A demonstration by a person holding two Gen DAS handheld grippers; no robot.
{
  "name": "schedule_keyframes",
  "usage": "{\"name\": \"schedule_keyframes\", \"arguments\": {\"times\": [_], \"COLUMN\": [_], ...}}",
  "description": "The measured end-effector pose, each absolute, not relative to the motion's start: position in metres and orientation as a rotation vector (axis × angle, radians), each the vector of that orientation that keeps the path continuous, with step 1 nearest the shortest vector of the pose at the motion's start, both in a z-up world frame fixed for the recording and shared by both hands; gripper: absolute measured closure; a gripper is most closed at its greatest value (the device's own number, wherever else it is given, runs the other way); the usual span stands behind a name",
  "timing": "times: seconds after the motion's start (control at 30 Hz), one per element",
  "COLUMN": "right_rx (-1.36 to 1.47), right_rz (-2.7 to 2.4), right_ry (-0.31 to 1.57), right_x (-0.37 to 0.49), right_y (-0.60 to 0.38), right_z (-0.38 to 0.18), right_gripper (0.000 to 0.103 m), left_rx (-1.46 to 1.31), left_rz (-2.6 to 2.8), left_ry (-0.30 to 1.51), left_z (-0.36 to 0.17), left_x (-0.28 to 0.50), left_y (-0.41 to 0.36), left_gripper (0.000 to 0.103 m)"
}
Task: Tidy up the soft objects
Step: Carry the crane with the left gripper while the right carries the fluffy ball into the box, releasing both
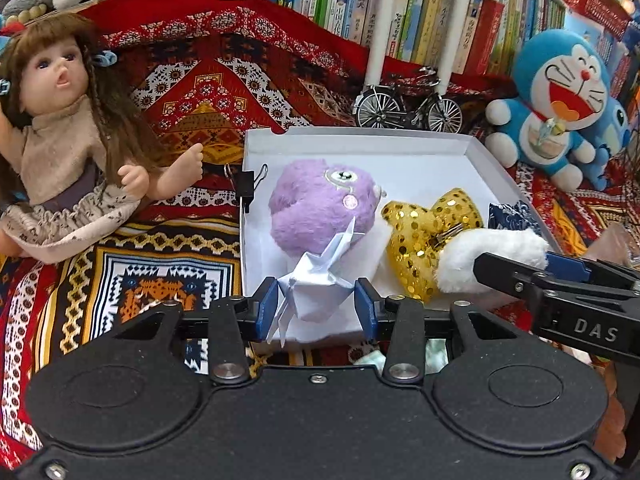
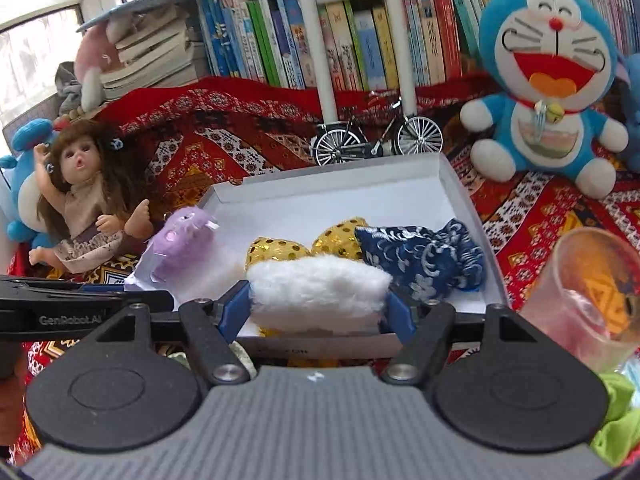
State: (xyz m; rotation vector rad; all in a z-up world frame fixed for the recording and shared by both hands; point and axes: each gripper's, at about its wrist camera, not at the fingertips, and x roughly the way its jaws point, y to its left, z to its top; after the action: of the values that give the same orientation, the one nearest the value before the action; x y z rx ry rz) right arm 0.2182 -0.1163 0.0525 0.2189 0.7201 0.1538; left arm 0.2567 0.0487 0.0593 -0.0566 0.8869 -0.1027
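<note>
My left gripper [image 1: 317,304] is shut on a white folded paper crane [image 1: 320,280], held over the near edge of a white box [image 1: 360,134]. In the box lie a purple plush [image 1: 320,208] and a blue patterned pouch [image 2: 424,260]. My right gripper [image 2: 318,300] is shut on the white fluffy trim [image 2: 320,284] of a gold sequined soft toy [image 2: 276,250], low over the box's near side. In the left wrist view the right gripper [image 1: 520,266] reaches in from the right onto that white fluff [image 1: 500,244]. The left gripper [image 2: 160,298] shows at the left of the right wrist view.
A doll [image 1: 72,140] lies left of the box on the patterned red cloth [image 1: 192,92]. A blue cat plush [image 1: 560,96] sits at the back right, and a model bicycle [image 1: 408,108] stands behind the box. A binder clip [image 1: 249,188] grips the box's left wall. A glass cup [image 2: 588,292] stands near right.
</note>
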Motion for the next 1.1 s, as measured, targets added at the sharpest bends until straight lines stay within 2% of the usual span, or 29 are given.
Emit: {"name": "schedule_keyframes", "arguments": {"times": [0.67, 0.87, 0.9, 1.1], "right_rx": [0.226, 0.233, 0.233, 0.247], "right_rz": [0.131, 0.135, 0.135, 0.146], "right_ry": [0.770, 0.765, 0.763, 0.736], "right_x": [0.240, 0.234, 0.232, 0.218], "right_y": [-0.110, -0.113, -0.114, -0.119], "right_z": [0.033, 0.036, 0.037, 0.047], "right_gripper": [0.030, 0.026, 0.021, 0.021], "left_rx": [-0.057, -0.060, -0.063, -0.058], "left_rz": [-0.092, -0.072, -0.072, -0.105], "left_ry": [0.941, 0.929, 0.926, 0.899], "left_z": [0.042, 0.049, 0.051, 0.066], "left_x": [0.280, 0.275, 0.273, 0.255], "left_y": [0.044, 0.049, 0.051, 0.054], "left_gripper": [0.061, 0.055, 0.054, 0.053]}}
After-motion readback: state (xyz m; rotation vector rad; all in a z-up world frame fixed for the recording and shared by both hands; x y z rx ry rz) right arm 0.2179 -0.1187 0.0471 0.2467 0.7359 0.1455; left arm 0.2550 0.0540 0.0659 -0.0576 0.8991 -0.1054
